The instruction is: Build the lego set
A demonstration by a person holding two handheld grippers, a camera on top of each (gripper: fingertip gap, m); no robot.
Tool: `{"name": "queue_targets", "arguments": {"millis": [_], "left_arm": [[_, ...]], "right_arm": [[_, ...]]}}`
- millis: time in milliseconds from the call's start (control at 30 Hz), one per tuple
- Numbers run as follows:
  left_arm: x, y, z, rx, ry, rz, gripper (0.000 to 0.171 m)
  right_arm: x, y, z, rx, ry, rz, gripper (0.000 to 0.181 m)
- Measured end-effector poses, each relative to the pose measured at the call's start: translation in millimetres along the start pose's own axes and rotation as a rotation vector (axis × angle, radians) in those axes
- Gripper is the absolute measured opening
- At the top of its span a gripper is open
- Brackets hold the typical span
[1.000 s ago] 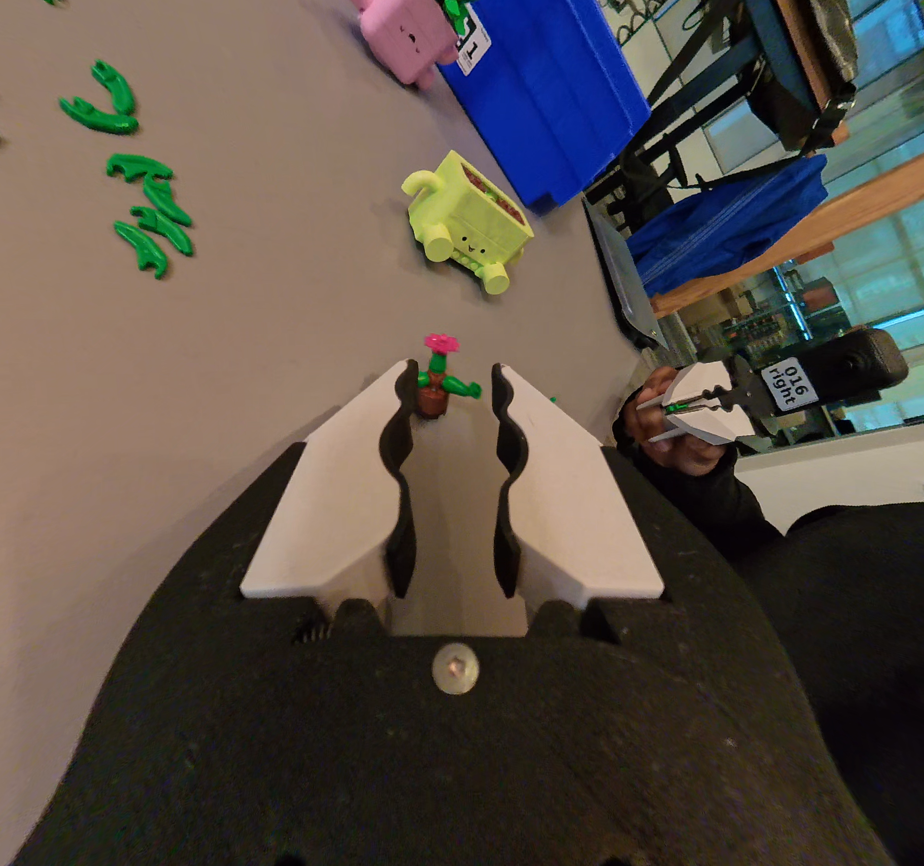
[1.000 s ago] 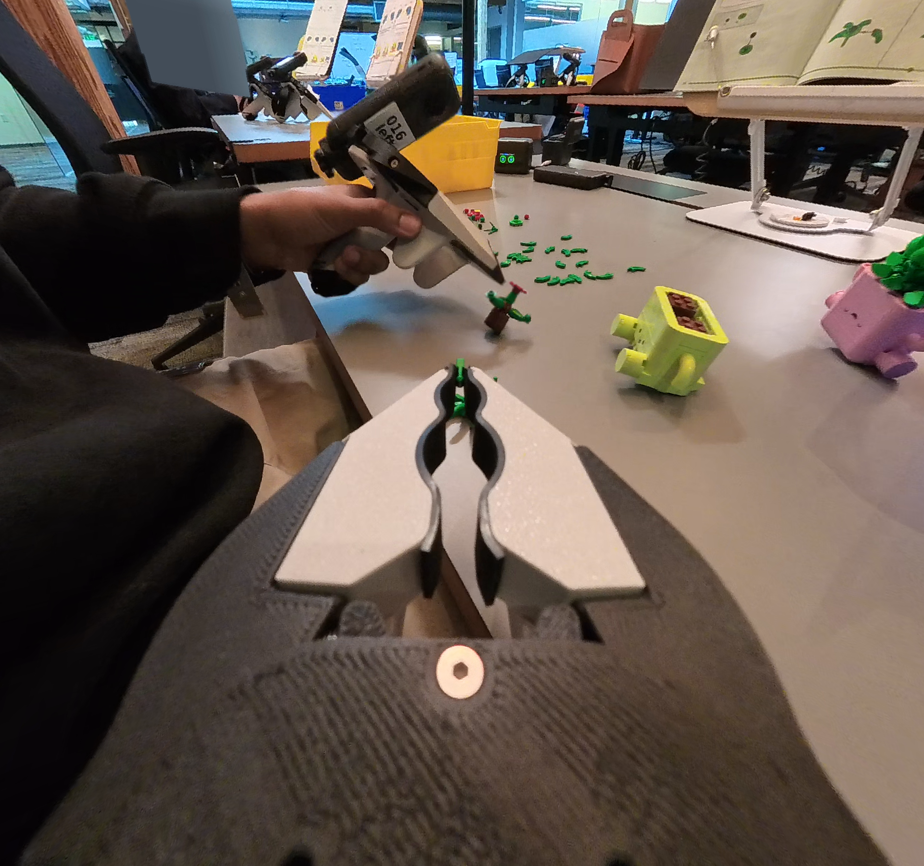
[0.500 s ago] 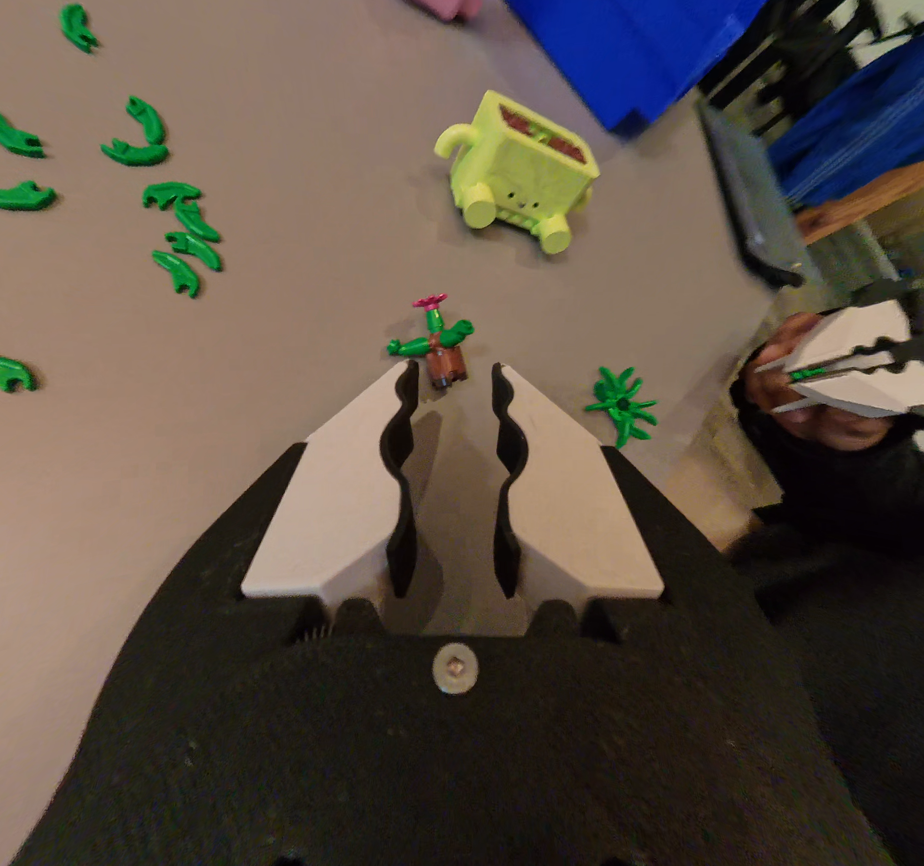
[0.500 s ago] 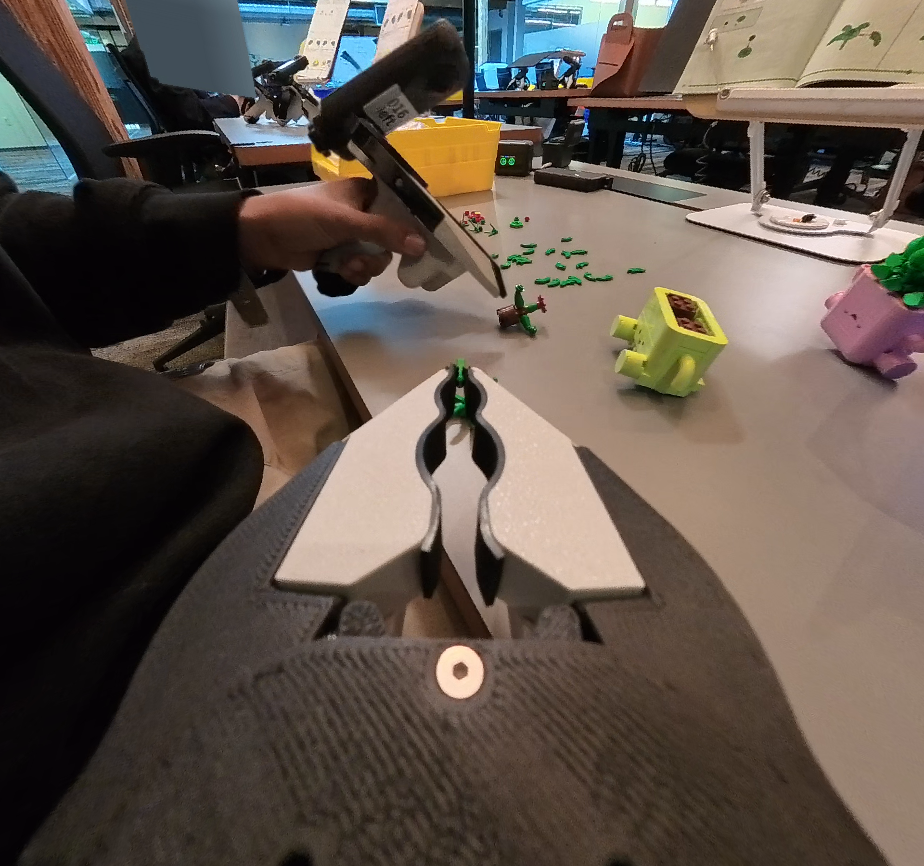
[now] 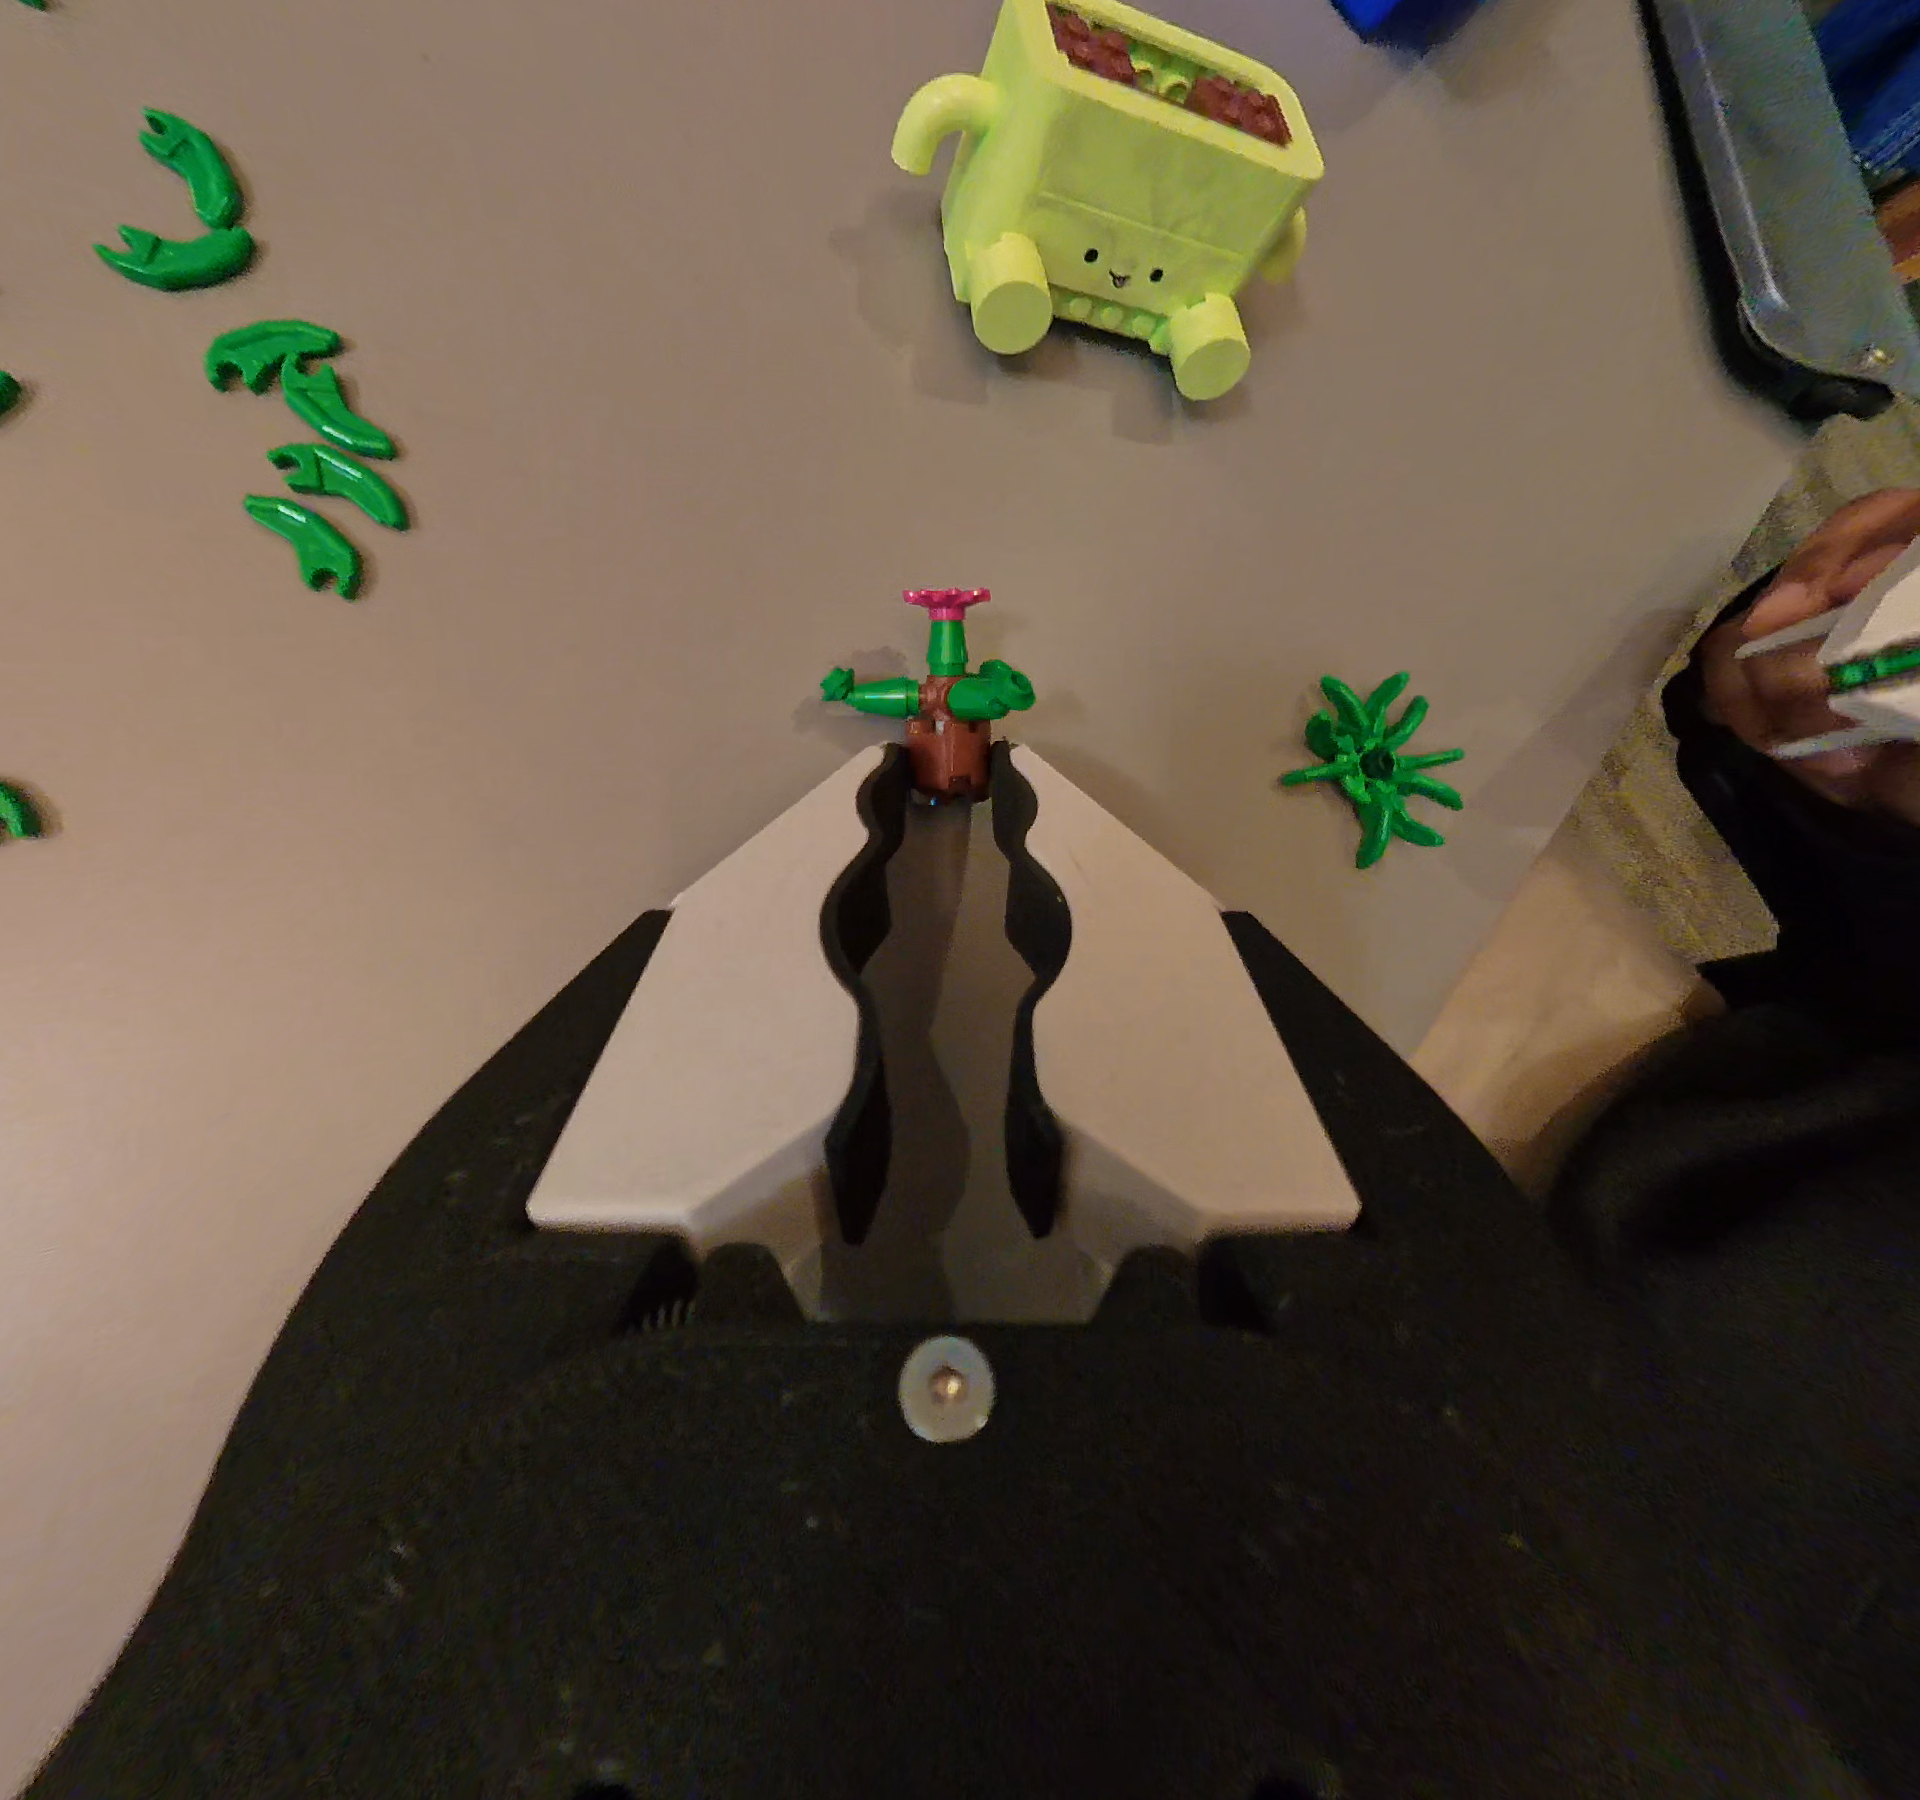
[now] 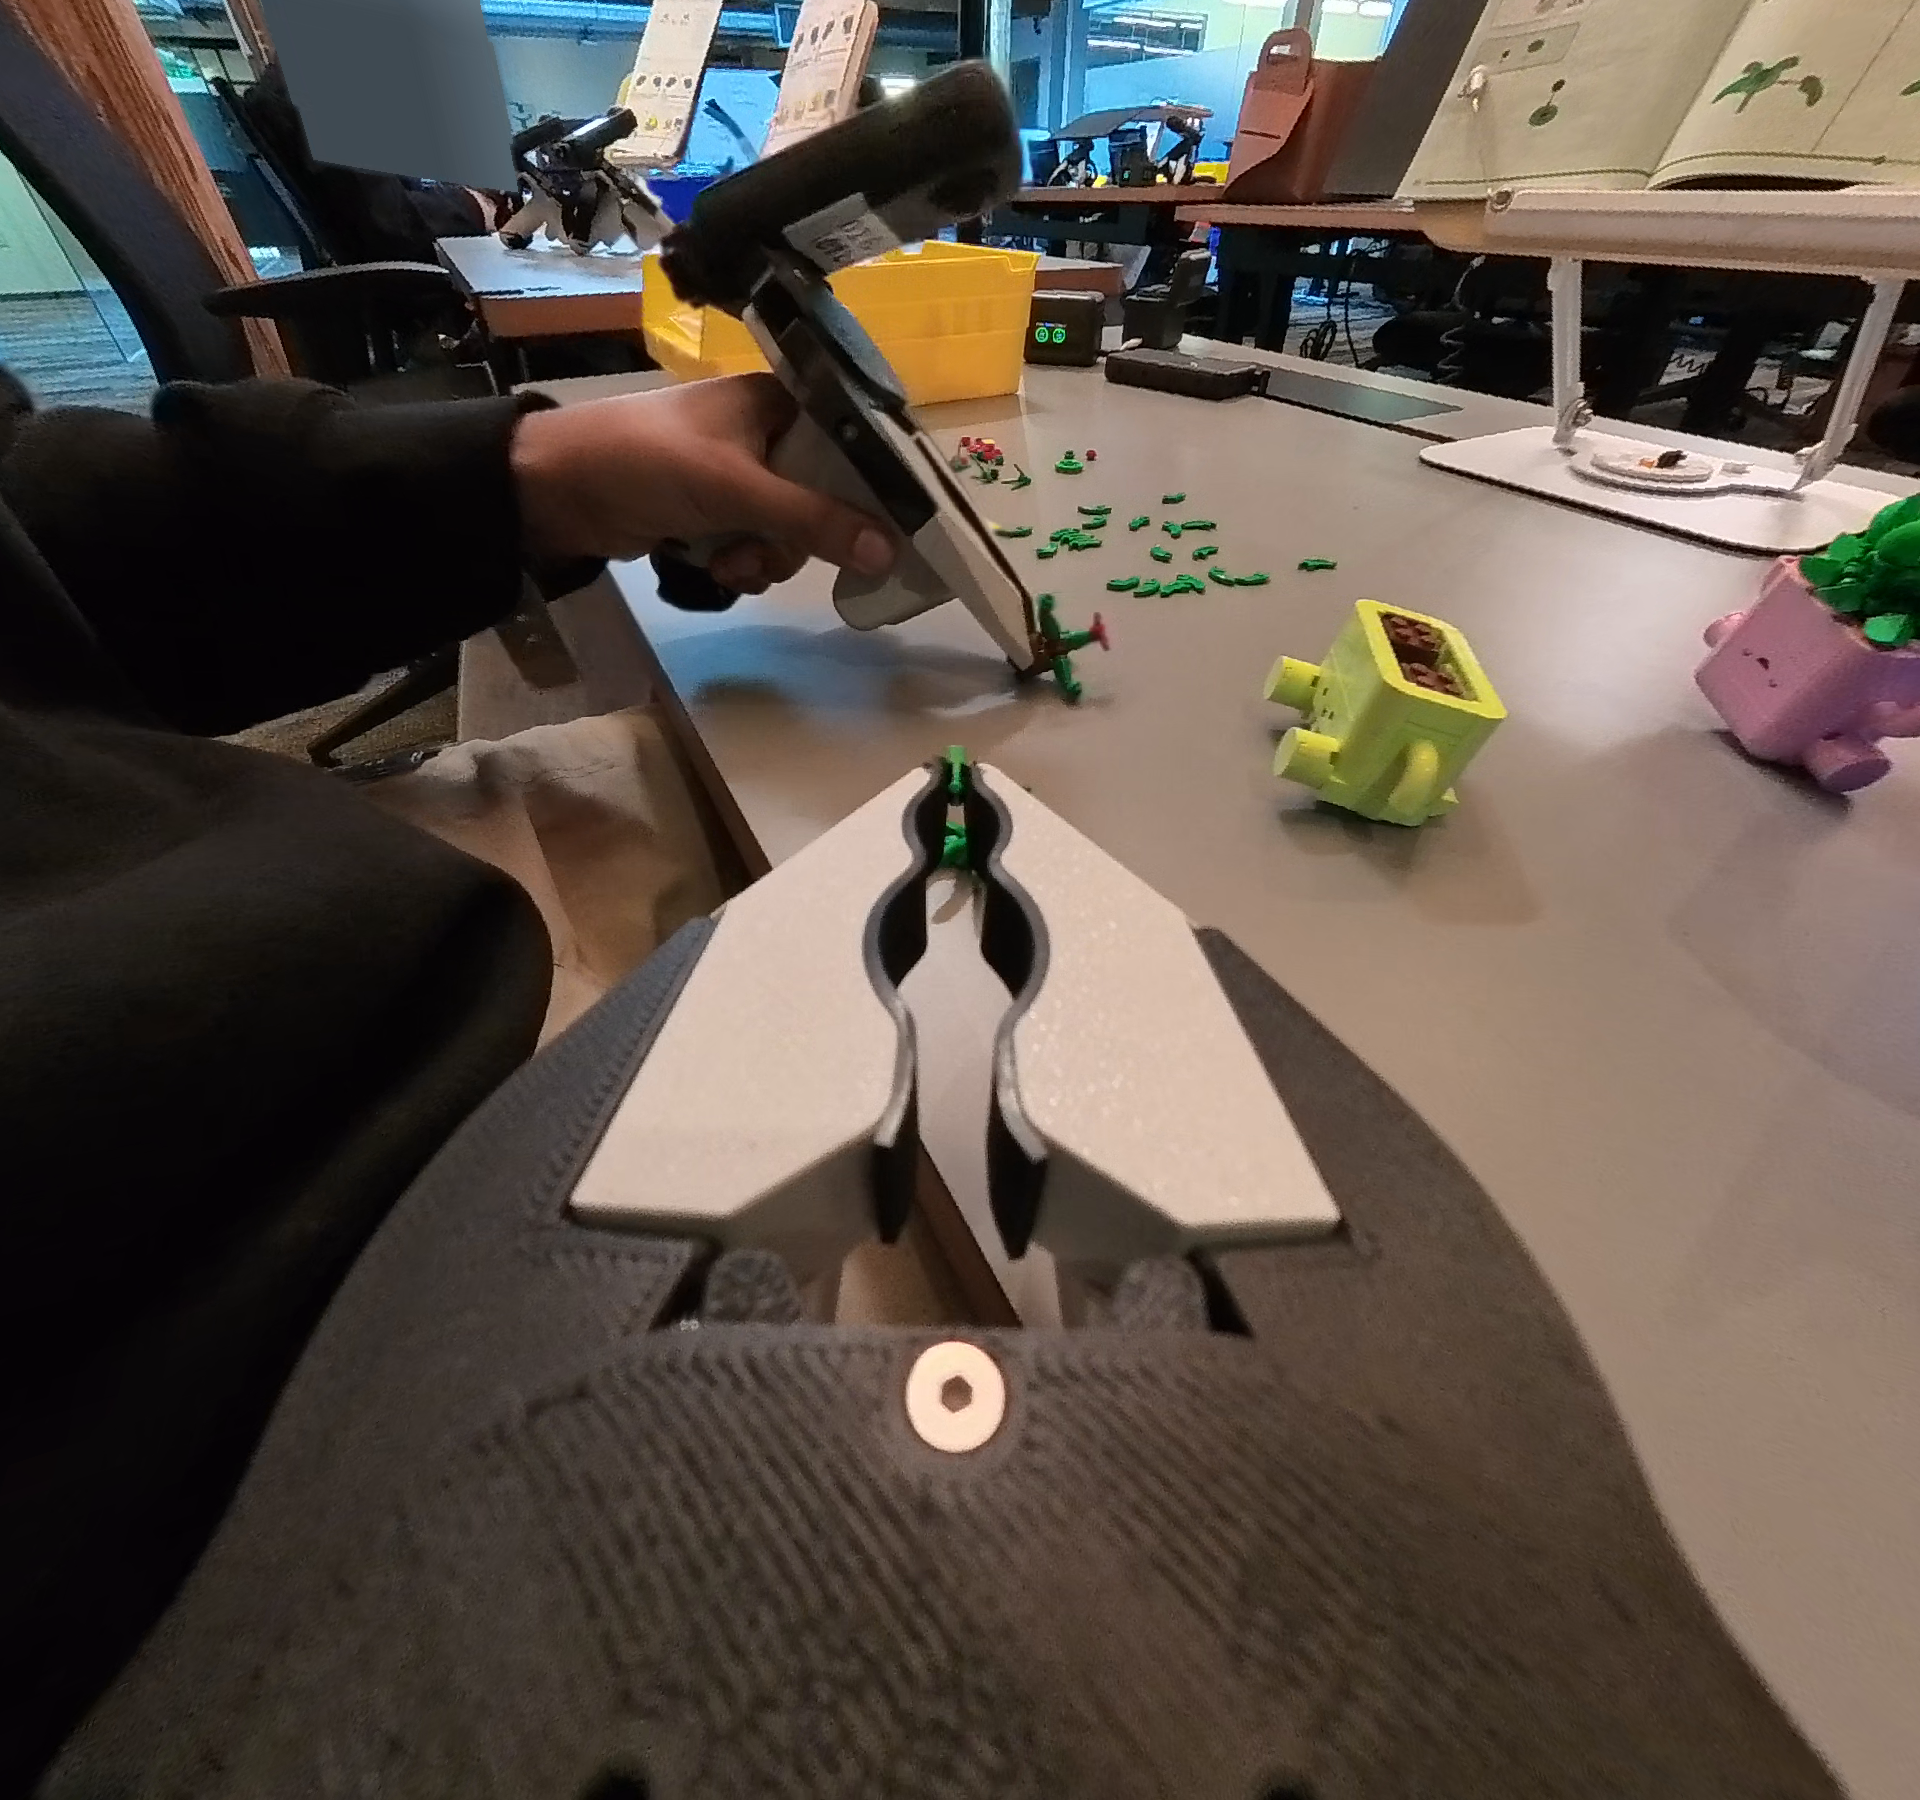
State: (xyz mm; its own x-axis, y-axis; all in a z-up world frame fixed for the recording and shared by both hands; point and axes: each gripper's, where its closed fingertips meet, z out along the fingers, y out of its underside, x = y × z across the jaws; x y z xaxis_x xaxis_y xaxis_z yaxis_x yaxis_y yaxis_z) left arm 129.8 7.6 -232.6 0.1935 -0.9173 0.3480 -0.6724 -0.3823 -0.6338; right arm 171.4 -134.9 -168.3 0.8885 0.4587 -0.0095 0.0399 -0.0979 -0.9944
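My left gripper (image 5: pixel 943 779) is shut on the brown base of a small flower plant (image 5: pixel 948 685), which has green arms and a pink bloom and rests low on the grey table (image 5: pixel 623 192). The right wrist view shows the left gripper (image 6: pixel 1034 654) angled down with the plant (image 6: pixel 1065 649) at its tip. My right gripper (image 6: pixel 954 776) is shut on a small green piece (image 6: pixel 954 831) and hovers near the table's front edge; it also shows at the right edge of the left wrist view (image 5: pixel 1870 675). A lime-green pot (image 5: pixel 1122 192) lies tilted beyond the plant.
A green spiky leaf piece (image 5: pixel 1371 779) lies right of the plant. Several loose green leaves (image 5: pixel 312 462) are scattered at the left. A pink pot with foliage (image 6: pixel 1808 680), a yellow bin (image 6: pixel 914 316) and an instruction book on a stand (image 6: pixel 1662 67) stand farther back. Left tips to right tips: about 15 cm. The lime-green pot (image 5: pixel 1122 192) sits 11 cm or so from the ends of my left fingers.
My left gripper has come down to the plant lying on the table and its jaws have closed on the brown base. The right gripper has held still with its green piece.
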Motion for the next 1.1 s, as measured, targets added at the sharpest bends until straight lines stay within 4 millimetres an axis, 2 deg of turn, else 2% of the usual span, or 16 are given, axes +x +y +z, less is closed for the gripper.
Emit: {"name": "queue_targets", "arguments": {"millis": [233,600,700,800,1000,1100], "left_arm": [[13,24,-15,0.052,0.002,0.047,0.016],[27,39,-20,0.058,0.075,0.037,0.017],[29,44,-23,0.054,0.065,0.059,0.017],[31,48,-25,0.04,0.056,0.066,0.016],[34,54,-30,0.04,0.049,0.071,0.019],[34,55,-30,0.051,0.048,0.072,0.017]], "right_arm": [[-1,1,2,-0.003,-0.009,0.003,0.001],[-16,4,15,-0.032,-0.04,-0.017,0.002],[-18,0,28,-0.037,-0.023,-0.002,0.001],[-25,-5,52,-0.071,-0.036,0.055,0.001],[-41,16,95,-0.273,-0.068,0.007,0.001],[-35,21,106,-0.341,-0.013,-0.063,0.001]]}}
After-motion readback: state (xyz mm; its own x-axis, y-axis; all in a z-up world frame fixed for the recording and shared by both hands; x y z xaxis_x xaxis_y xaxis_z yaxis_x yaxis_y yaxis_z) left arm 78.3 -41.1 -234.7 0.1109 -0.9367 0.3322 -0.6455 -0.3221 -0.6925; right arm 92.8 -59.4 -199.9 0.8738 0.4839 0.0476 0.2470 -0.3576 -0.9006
